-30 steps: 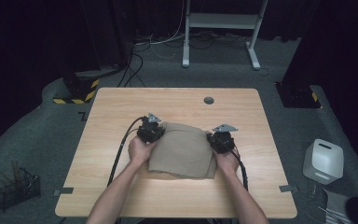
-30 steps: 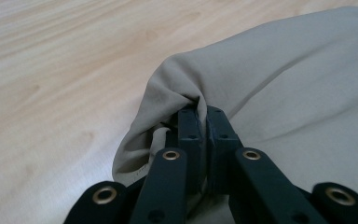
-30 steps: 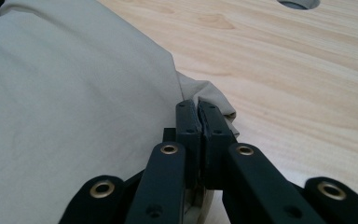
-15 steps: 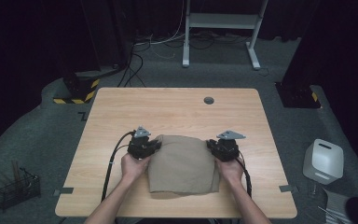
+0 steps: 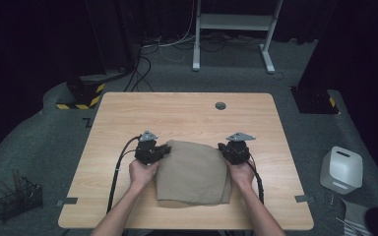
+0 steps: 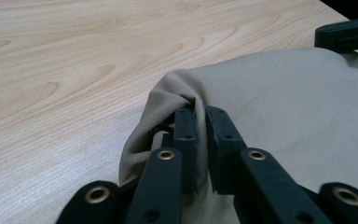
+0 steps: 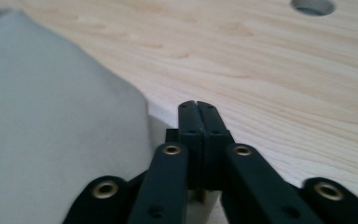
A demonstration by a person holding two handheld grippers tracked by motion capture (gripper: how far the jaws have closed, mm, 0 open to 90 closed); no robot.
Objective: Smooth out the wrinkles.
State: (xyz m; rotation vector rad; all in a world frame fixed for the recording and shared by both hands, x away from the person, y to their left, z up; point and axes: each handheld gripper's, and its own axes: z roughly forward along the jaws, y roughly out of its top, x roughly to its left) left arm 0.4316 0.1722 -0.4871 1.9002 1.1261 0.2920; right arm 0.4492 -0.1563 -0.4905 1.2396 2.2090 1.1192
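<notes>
A tan cloth [image 5: 192, 172] lies folded on the wooden table [image 5: 177, 113], toward the near edge. My left gripper [image 5: 165, 149] is at its far left corner. In the left gripper view its jaws [image 6: 200, 112] have just been closing and pinch a raised fold of the cloth [image 6: 284, 116]. My right gripper [image 5: 224, 147] is at the far right corner. Its jaws [image 7: 198, 105] have also just been closing and their tips meet, with the cloth's edge [image 7: 51, 116] lying just to their left and no cloth visible between the tips.
A round hole [image 5: 220, 105] sits in the table's far side. On the floor are a white box [image 5: 342, 169] at the right, a wire basket [image 5: 17, 199] at the left and a white stand [image 5: 231, 29] beyond the table.
Both grippers have drawn back toward the person, and the cloth's far edge came with them. The cloth now looks shorter and more squarely folded.
</notes>
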